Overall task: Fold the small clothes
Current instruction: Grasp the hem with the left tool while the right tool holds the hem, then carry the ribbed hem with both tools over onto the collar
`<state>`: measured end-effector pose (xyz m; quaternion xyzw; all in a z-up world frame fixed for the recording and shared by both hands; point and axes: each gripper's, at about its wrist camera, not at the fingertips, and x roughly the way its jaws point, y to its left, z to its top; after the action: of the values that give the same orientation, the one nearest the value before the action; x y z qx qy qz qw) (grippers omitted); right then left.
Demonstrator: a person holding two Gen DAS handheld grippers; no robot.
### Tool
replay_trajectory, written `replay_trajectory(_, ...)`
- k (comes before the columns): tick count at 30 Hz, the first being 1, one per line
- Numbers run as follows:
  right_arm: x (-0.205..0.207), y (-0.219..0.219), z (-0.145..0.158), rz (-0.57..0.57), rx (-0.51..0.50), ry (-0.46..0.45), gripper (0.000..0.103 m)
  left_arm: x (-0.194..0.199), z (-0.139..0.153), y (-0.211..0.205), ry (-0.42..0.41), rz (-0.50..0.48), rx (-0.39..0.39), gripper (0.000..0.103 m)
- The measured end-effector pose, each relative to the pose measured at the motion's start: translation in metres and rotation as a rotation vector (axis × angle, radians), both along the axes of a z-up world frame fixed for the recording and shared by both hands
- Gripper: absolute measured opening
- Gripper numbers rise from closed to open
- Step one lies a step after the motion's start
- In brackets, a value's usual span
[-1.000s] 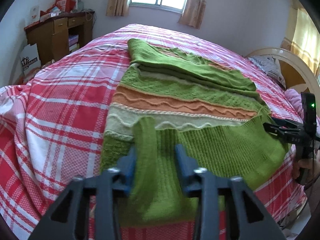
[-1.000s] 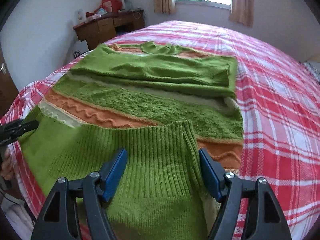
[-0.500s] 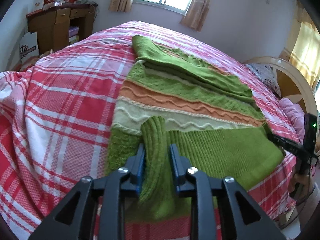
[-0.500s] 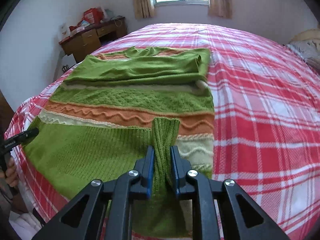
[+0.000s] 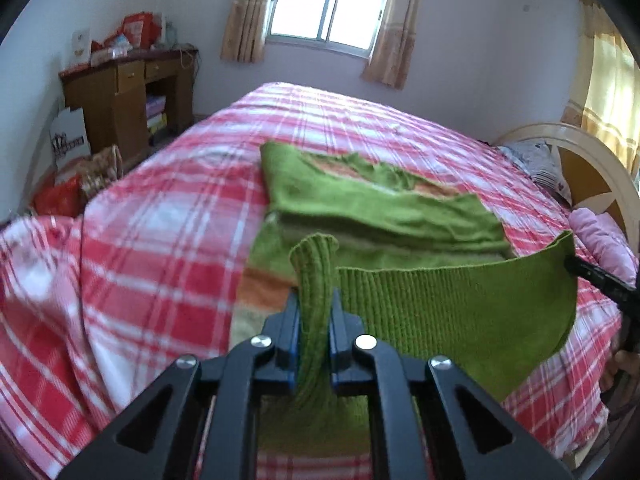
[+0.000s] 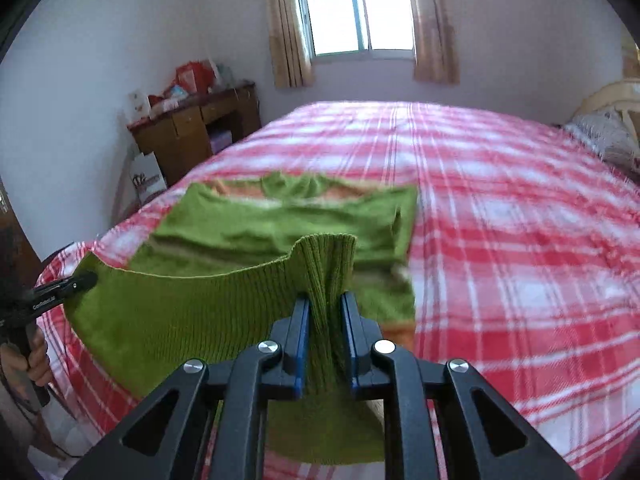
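Observation:
A green knitted sweater (image 5: 372,208) with orange and cream stripes lies on the bed, its sleeves folded across the chest. My left gripper (image 5: 314,300) is shut on the left corner of the ribbed hem (image 5: 452,312). My right gripper (image 6: 324,300) is shut on the hem's right corner (image 6: 326,264). Both corners are lifted off the bed, and the hem hangs stretched between them. In the left wrist view the right gripper (image 5: 576,266) shows at the far right edge. The left gripper (image 6: 86,282) shows at the left edge of the right wrist view. The sweater's body (image 6: 280,220) stays flat.
The bed has a red and white plaid cover (image 6: 500,220) with wide bare room to the sweater's right. A wooden desk (image 5: 124,92) with clutter stands by the far left wall under a window (image 6: 356,12). A headboard (image 5: 592,172) and pillows are at the right.
Both grippers closed on the hem corners and rose, lifting the ribbed hem off the bed. The views now look further across the room.

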<state>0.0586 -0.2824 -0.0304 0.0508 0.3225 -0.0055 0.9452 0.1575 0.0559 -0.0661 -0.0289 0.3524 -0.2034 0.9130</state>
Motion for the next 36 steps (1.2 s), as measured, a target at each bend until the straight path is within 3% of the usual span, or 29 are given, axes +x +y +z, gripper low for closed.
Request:
replay_trajectory(13,0.057,-0.013,0.024,-0.069,-0.030,-0.058,0.015,0.081,0.023,-0.033,0.009,0.082,0.019,0.011)
replay_trajectory(14,0.064,-0.015,0.025,-0.078,-0.040,-0.059,0.013,0.085,0.023,-0.035,0.008,0.085,0.022,0.011)
replay_trajectory(15,0.071,-0.017,0.026,-0.092,-0.054,-0.062,0.004,0.091,0.023,-0.039,0.008,0.089,0.026,0.011)
replay_trajectory(17,0.083,-0.024,0.030,-0.116,-0.065,-0.069,0.003,0.103,0.023,-0.046,0.016,0.095,0.026,0.011)
replay_trajectory(21,0.115,-0.045,0.028,-0.135,-0.040,-0.038,0.003,0.127,0.018,-0.057,0.043,0.110,0.027,0.010)
replay_trajectory(27,0.116,-0.061,-0.001,-0.065,0.126,0.033,0.005,0.124,0.011,-0.056,0.038,0.100,0.035,0.010)
replay_trajectory(28,0.116,-0.060,-0.010,-0.060,0.139,0.059,0.011,0.124,0.010,-0.056,0.039,0.104,0.032,0.010)
replay_trajectory(29,0.117,-0.059,-0.018,-0.052,0.150,0.082,0.032,0.124,0.010,-0.055,0.041,0.105,0.028,0.010)
replay_trajectory(30,0.119,-0.056,-0.027,-0.042,0.151,0.101,0.062,0.123,0.009,-0.054,0.043,0.107,0.025,0.010)
replay_trajectory(31,0.121,-0.054,-0.032,-0.042,0.143,0.109,0.072,0.123,0.009,-0.054,0.043,0.108,0.026,0.010)
replay_trajectory(35,0.132,-0.041,-0.045,-0.023,0.086,0.137,0.072,0.122,0.008,-0.054,0.043,0.111,0.041,0.010)
replay_trajectory(36,0.136,-0.037,-0.048,-0.022,0.061,0.151,0.056,0.123,0.008,-0.053,0.045,0.111,0.040,0.010)
